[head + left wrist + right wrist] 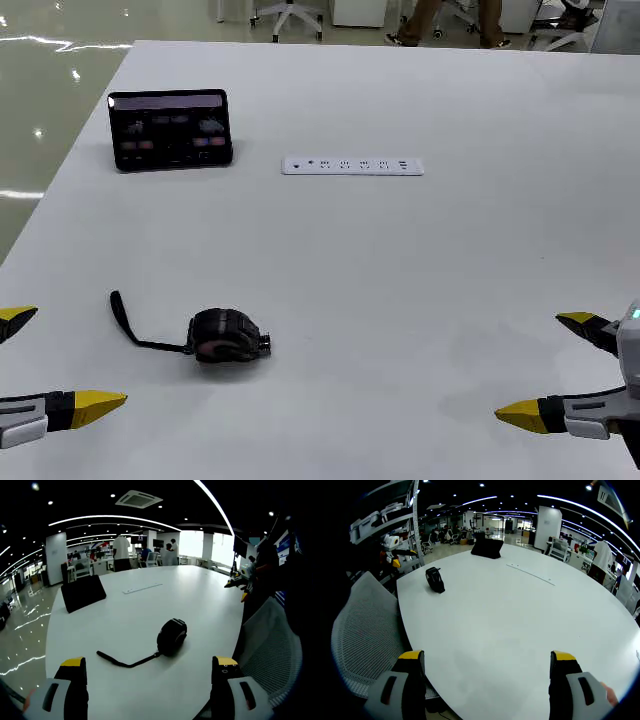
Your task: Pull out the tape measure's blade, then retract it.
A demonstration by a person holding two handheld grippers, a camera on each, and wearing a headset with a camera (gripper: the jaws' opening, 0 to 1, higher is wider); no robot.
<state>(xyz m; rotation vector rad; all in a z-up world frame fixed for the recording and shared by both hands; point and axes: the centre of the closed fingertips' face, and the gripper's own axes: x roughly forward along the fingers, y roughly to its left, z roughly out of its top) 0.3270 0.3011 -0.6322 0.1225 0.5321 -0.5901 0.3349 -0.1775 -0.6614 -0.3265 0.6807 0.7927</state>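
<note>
A black tape measure (228,336) lies on the white table (400,260) with its wrist strap (128,322) trailing to the left and its blade drawn in. It shows ahead of the left jaws in the left gripper view as the tape measure (172,635), and far off at the left in the right gripper view as the tape measure (435,579). My left gripper (55,360) hovers open at the near left edge, short of the strap. My right gripper (555,368) stands open at the near right, well away from the tape measure. Both have yellow tips and hold nothing.
A dark tablet (170,129) stands propped at the back left. A white power strip (352,166) lies flat at the back middle. A mesh office chair (365,630) sits at the table's near edge. People and desks are in the room beyond.
</note>
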